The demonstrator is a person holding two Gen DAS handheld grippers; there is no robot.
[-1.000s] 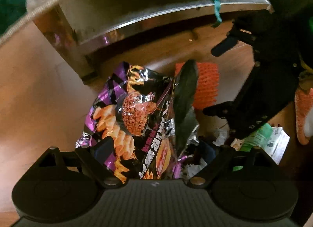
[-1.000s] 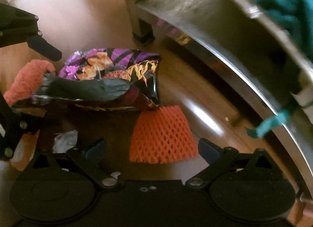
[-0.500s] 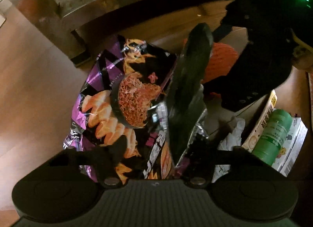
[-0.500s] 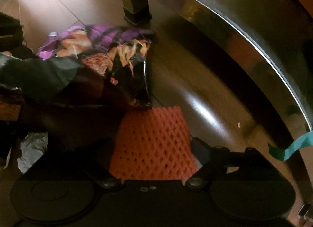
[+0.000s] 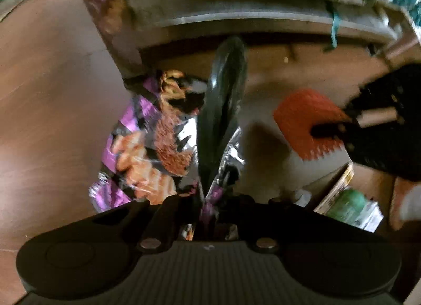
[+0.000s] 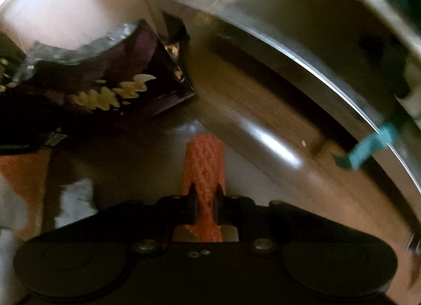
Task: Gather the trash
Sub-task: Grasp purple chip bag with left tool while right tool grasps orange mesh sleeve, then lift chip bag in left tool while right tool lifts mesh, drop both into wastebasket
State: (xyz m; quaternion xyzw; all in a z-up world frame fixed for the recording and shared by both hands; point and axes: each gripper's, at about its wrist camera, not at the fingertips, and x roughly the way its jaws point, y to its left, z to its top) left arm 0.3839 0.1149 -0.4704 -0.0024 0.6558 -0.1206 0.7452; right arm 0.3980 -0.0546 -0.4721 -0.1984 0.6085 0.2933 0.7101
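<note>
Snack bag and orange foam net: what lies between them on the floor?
Left wrist view: between the snack bag and the orange foam net, only bare wooden floor in shadow; nothing else shows there.

Left gripper (image 5: 210, 207): black, ribbed grey top, silver screws; right gripper (image 6: 205, 206): black, smooth.

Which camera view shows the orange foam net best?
The left wrist view shows it best: the foam net appears broad and almost whole, held from the right by the right gripper. The right wrist view shows the net only edge-on, a narrow strip pinched between the right gripper's fingers.
</note>
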